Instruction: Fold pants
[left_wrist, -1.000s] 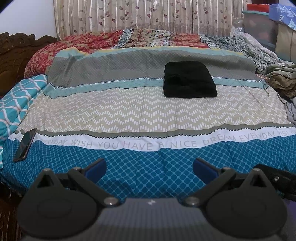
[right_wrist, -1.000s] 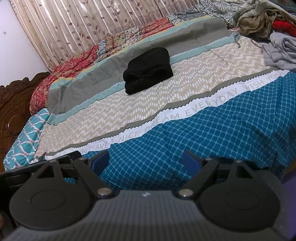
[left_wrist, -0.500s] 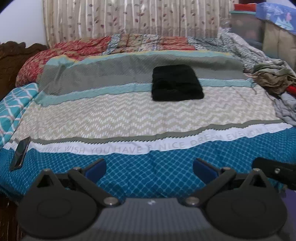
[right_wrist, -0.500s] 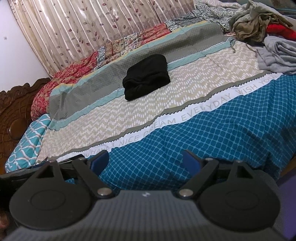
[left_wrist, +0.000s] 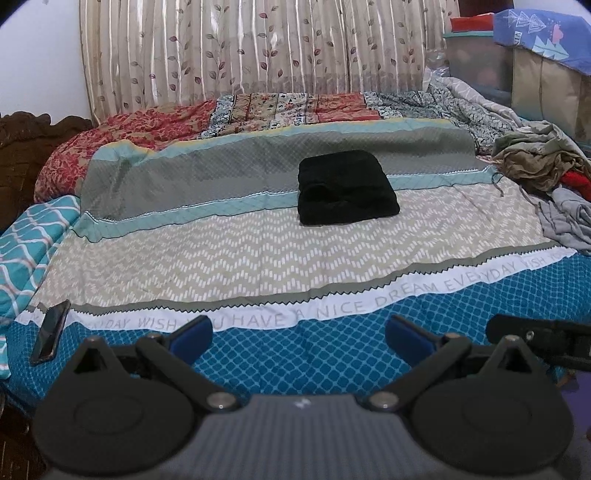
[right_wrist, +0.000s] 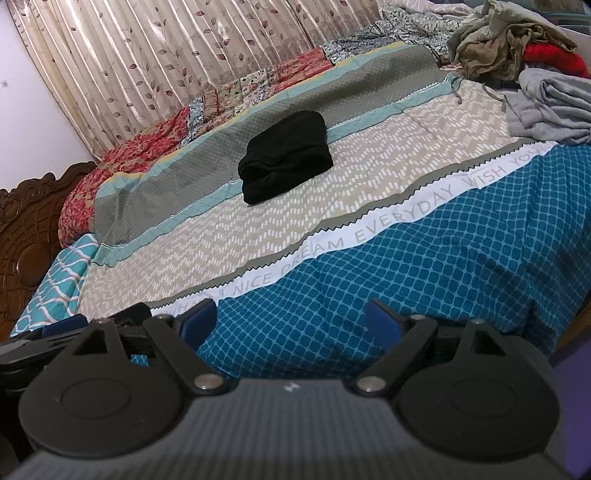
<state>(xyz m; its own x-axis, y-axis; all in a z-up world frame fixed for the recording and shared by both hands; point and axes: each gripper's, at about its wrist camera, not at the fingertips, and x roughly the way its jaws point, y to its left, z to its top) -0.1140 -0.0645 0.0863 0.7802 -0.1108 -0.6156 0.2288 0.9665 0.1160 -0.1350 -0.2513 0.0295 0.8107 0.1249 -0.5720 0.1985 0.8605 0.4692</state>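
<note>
Pants (left_wrist: 347, 188): soft black folded rectangle

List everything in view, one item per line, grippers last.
folded pants: one, black, middle of the bed, on the grey and beige bands
bedspread: one, teal, beige and grey bands with lettering, covering the bed
phone: one, dark, near left edge of the bedspread
clothes pile: several garments, olive, red, grey, far right of the bed
curtain: one, beige with leaf print, behind the bed
left gripper: one, black with blue pads, open, empty
right gripper: one, black with blue pads, open, empty
</note>
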